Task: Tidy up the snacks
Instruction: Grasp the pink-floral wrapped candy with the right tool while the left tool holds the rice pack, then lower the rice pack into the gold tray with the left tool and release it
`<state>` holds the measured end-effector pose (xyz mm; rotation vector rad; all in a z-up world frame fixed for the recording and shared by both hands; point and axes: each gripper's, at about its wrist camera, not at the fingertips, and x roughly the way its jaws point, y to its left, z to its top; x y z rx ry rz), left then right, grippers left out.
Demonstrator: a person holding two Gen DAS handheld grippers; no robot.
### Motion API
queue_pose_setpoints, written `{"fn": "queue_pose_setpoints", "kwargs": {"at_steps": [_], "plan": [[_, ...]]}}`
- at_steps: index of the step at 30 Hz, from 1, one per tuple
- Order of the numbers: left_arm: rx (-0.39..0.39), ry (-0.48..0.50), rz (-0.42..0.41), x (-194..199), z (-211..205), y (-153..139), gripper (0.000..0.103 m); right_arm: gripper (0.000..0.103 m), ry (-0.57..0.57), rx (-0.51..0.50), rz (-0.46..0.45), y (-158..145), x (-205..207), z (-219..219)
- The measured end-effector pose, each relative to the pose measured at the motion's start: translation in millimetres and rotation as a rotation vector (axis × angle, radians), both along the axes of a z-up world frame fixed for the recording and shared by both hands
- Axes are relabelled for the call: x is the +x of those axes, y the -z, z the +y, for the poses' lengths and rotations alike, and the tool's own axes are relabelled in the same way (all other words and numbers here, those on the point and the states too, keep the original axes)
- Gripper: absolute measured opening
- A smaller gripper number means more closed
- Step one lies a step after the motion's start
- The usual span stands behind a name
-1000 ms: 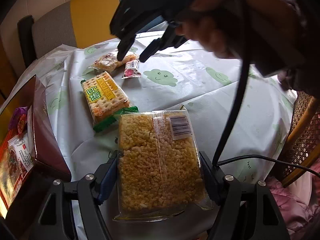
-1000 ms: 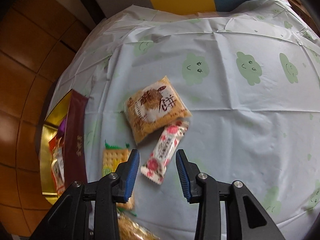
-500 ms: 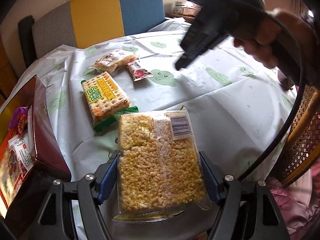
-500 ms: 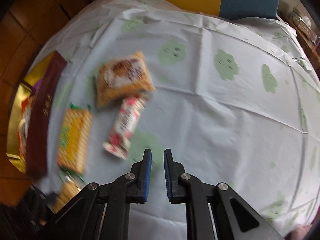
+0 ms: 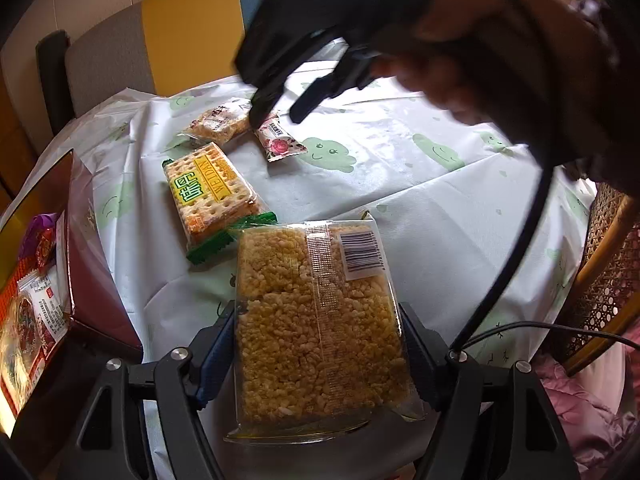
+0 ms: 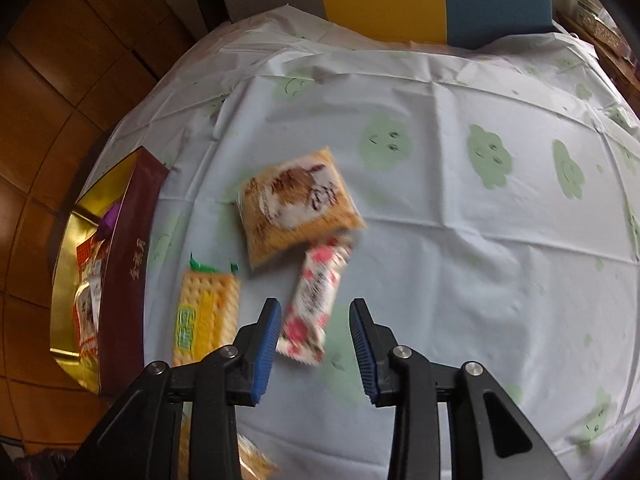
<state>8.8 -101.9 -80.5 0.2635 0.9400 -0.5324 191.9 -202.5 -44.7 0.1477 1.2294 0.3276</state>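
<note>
Right gripper (image 6: 314,344): jaws, shut half a second earlier, now reopened and set astride the near end of the floral snack bar (image 6: 316,300), not yet clamped, at the table's (image 6: 460,280) seven o'clock; pickup judged imminent; left gripper (image 5: 318,344) clamped on the puffed-rice pack (image 5: 316,332).

You had the table (image 6: 460,264) covered with a pale cloth (image 5: 440,216) printed with green smiling clouds, creased in straight fold lines. Behind it you had a chair (image 5: 132,52) with a back in grey, yellow and blue panels, pushed close to the far edge. At your right stood a second chair with a woven cane back (image 5: 608,280), and below it lay a pink quilted garment (image 5: 580,412). A black cable (image 5: 516,248) hung down across your view. Brown wooden panelling (image 6: 60,92) rose beyond the table's left side.
</note>
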Motion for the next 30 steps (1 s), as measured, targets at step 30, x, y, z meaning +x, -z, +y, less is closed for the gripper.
{"fn": "queue_pose_setpoints", "kwargs": {"at_steps": [30], "plan": [[-0.016, -0.016, -0.025, -2, 3, -16, 0.074, 0.022, -0.166, -0.199, 0.047, 33, -52, -33]]}}
